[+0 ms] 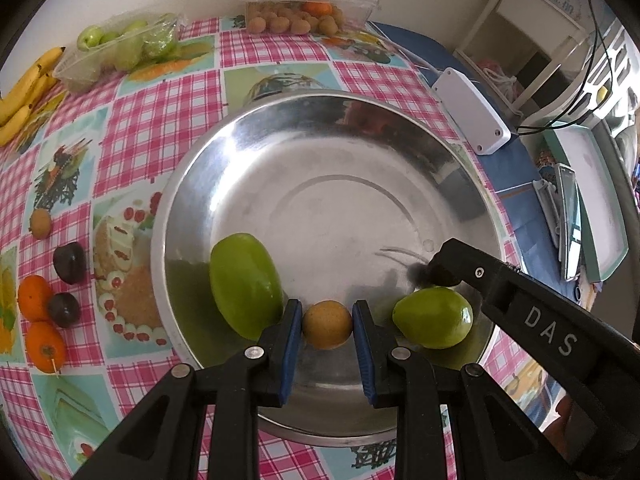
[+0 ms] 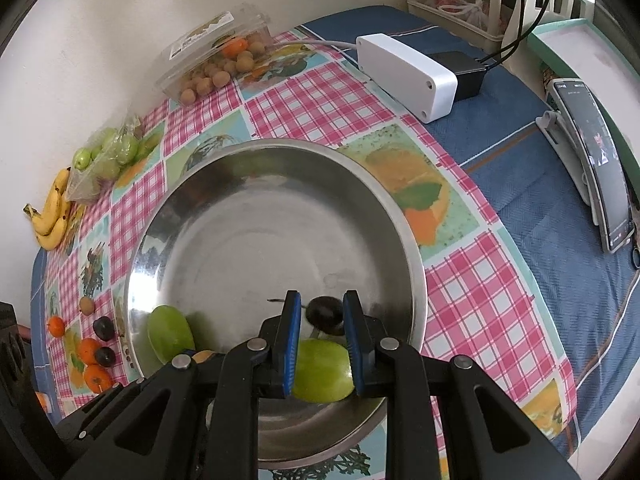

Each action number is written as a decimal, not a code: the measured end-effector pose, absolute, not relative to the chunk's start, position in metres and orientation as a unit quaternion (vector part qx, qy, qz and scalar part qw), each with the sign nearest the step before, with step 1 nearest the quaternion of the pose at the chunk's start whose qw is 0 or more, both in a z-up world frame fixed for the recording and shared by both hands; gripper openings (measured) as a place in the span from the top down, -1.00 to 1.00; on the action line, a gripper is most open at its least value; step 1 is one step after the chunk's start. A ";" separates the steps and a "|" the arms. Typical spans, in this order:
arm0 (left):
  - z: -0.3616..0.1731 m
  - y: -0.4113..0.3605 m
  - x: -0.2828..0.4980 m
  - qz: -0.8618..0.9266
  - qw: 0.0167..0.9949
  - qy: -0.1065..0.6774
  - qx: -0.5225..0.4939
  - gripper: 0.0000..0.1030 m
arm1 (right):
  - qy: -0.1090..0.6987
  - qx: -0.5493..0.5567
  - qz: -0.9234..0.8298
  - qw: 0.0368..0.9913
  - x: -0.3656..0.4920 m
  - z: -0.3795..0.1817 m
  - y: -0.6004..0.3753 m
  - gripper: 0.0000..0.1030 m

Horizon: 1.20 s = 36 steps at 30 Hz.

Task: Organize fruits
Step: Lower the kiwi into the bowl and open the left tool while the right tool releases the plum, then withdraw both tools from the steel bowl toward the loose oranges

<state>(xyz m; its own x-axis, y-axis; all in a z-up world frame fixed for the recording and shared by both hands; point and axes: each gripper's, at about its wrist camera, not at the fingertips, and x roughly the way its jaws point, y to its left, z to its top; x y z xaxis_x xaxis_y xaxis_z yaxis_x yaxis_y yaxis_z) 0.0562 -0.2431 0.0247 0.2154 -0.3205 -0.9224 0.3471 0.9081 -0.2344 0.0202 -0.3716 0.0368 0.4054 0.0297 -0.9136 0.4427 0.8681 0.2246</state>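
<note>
The left gripper [image 1: 327,324], reaching in from the bottom of the frame over the near rim of the wide round stainless-steel bowl [image 1: 280,168], clasps a small round tan fruit [image 1: 327,325] between its blue pads. A large green oval fruit [image 1: 245,285] lies in the bowl just left of it.

The right gripper [image 2: 322,342] enters from the bottom of its frame, angled down into the same bowl [image 2: 256,216]. Its pads flank a second green fruit [image 2: 322,376], and a dark plum-like fruit [image 2: 325,311] sits beyond the tips; whether it grips anything, I cannot tell.

At lower left, oranges [image 1: 34,298] and dark plums [image 1: 70,262] rest on the pink checked tablecloth [image 1: 160,112].
</note>
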 end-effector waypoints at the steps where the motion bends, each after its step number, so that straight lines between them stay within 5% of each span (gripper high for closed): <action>1: 0.024 -0.243 0.056 -0.215 0.779 0.589 0.012 0.45 | 0.530 0.222 -0.129 0.808 0.020 0.037 -0.372 0.56; 6: 0.023 -0.244 0.057 -0.217 0.775 0.594 0.011 0.43 | 0.529 0.213 -0.134 0.810 0.021 0.041 -0.372 0.56; 11: 0.025 -0.240 0.057 -0.219 0.773 0.596 0.002 0.10 | 0.532 0.205 -0.138 0.810 0.021 0.043 -0.372 0.40; 36: 0.056 -0.161 0.074 -0.156 0.810 0.563 -0.047 0.05 | 0.522 0.185 -0.140 0.821 0.001 0.076 -0.357 0.36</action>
<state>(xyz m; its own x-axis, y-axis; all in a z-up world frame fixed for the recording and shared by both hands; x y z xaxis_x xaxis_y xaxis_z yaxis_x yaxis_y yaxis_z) 0.0743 -0.1609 0.0560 0.3181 -0.3065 -0.8971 0.1999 0.9467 -0.2526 0.0013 -0.3567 0.0758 0.4151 -0.0371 -0.9090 0.4235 0.8922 0.1569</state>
